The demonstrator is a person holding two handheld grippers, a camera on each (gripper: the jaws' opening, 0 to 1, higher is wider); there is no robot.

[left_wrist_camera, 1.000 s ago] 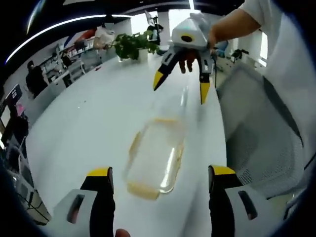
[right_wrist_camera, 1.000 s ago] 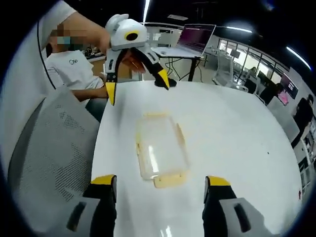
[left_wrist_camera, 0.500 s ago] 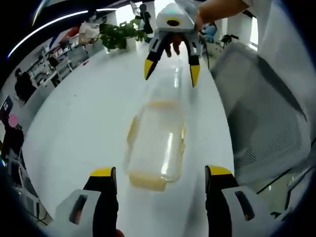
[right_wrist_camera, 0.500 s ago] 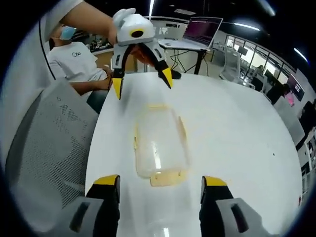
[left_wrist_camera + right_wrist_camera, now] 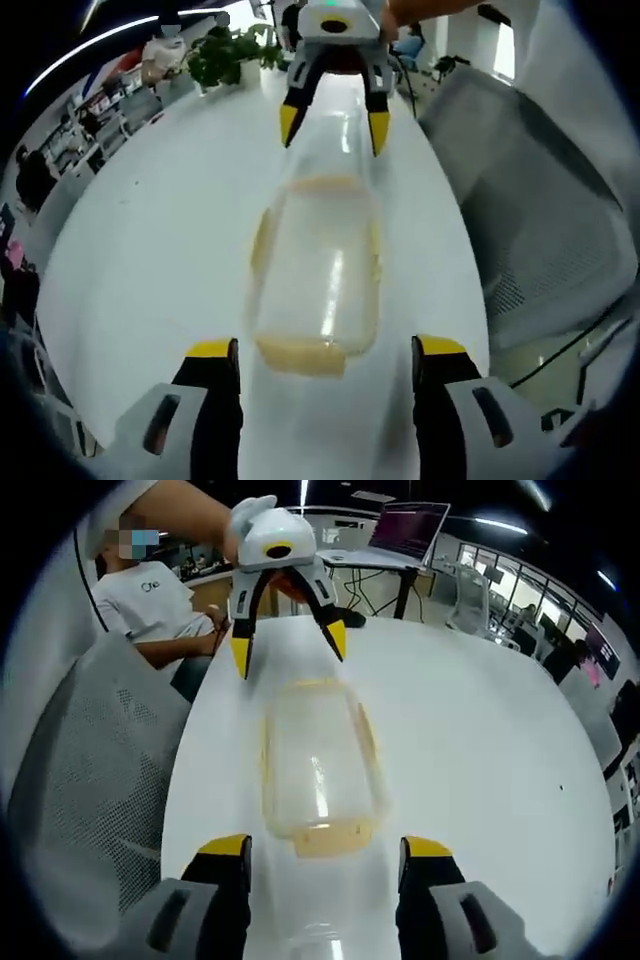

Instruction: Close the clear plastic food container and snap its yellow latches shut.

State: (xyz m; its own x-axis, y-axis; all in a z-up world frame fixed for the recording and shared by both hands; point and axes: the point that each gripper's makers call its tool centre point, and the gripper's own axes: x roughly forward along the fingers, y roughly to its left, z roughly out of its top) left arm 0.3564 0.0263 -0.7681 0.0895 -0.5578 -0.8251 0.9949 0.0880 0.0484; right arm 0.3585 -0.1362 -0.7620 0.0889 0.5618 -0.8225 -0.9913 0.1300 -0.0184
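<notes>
Container point(image 5: 317, 270), clear with yellow latches point(image 5: 322, 838), lies on the white table point(image 5: 160, 240); left gripper point(image 5: 324, 352) and right gripper point(image 5: 325, 852) both spread, facing it from opposite ends.

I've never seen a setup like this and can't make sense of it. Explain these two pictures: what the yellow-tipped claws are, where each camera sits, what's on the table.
A person holds a two-jaw gripper in each hand, with a camera on each. The left gripper view looks along the left gripper towards the right gripper; the right gripper view looks back the other way. Between them, on the white table, lies a clear plastic food container with yellow latches. Both grippers are open, holding nothing. A mesh chair stands beside the table.
</notes>
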